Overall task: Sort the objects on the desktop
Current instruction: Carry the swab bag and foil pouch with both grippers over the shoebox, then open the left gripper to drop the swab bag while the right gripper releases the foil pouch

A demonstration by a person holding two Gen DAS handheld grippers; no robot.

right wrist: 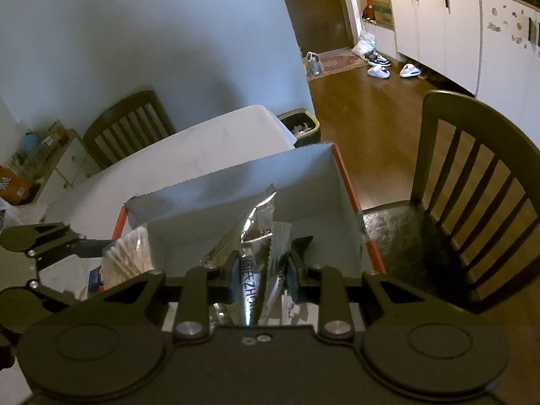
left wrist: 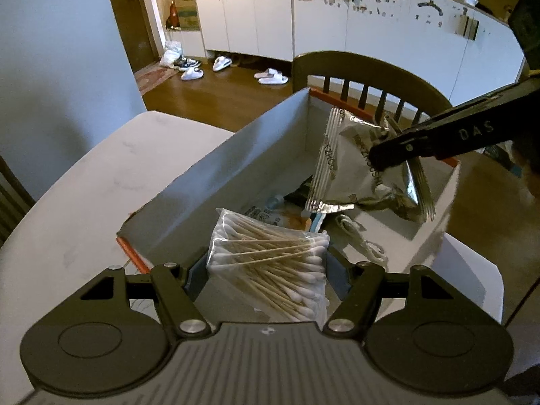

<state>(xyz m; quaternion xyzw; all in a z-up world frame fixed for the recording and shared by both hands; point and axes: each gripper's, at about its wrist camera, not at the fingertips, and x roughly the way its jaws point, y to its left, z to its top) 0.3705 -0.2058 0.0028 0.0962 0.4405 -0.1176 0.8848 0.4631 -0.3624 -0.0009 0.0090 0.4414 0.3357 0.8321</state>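
White cabinets and a dark wooden slat-back chair stand beyond the pale tabletop you are working over, with an open white cardboard box with orange edges sitting on it just ahead of both your grippers.

Your left gripper is closed part-way on a clear plastic packet of wooden-stick cotton swabs, both pads pressed against its sides. The packet sits over the near end of the box, and the swabs' long axis runs diagonally, from up-left away from you to down-right toward the gripper body.

Your right gripper is clamped on a crinkled silver foil snack pouch with dark lettering, the fingers narrowly apart with the foil squeezed between them. From the left wrist view that pouch hangs inside the box opening toward its far right part, long axis roughly vertical, one sealed edge tilted up toward the chair and the lower corner pointing down into the box.

Below the pouch, on the box floor, lie a coiled white cord and some flat printed packets, ahead of the swab packet
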